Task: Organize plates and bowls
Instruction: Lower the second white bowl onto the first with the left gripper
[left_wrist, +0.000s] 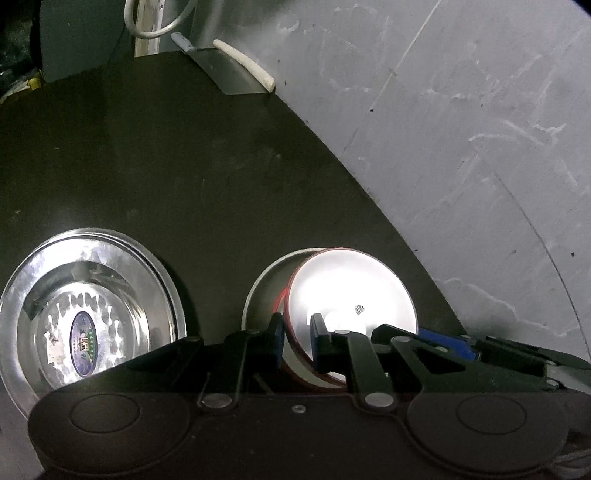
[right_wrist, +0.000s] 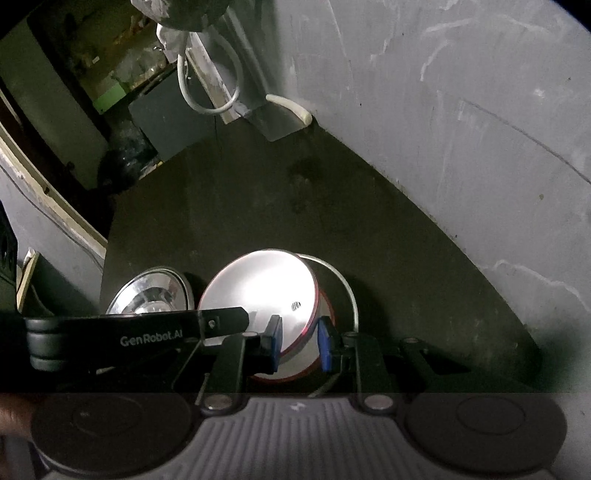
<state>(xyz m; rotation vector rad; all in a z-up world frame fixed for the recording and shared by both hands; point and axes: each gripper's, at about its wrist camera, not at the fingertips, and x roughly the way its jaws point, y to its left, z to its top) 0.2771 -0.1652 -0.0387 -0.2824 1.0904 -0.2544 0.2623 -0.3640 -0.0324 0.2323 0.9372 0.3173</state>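
Gripping red-rimmed bowl (left_wrist: 351, 295) rim, left tongs (left_wrist: 297, 341) and right tongs (right_wrist: 298, 343) (both clamped), steel plate (left_wrist: 88, 314) alongside.

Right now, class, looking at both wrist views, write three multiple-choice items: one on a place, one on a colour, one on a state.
1. In the left wrist view, where does the steel plate lie relative to the red-rimmed bowl?
A. to its left
B. to its right
C. on top of it

2. What colour are the pads of the left claw?
A. yellow
B. blue
C. white

3. How does the red-rimmed bowl sit?
A. flat on the table
B. upside down on the steel plate
C. tilted, its rim between the claws' fingers

Answers:
1 A: the steel plate lies on the dark table, apart from and left of the red-rimmed bowl.
2 B: the pads on the left claw are blue.
3 C: the bowl leans on edge, with the left claw and the right claw each closed over its rim.
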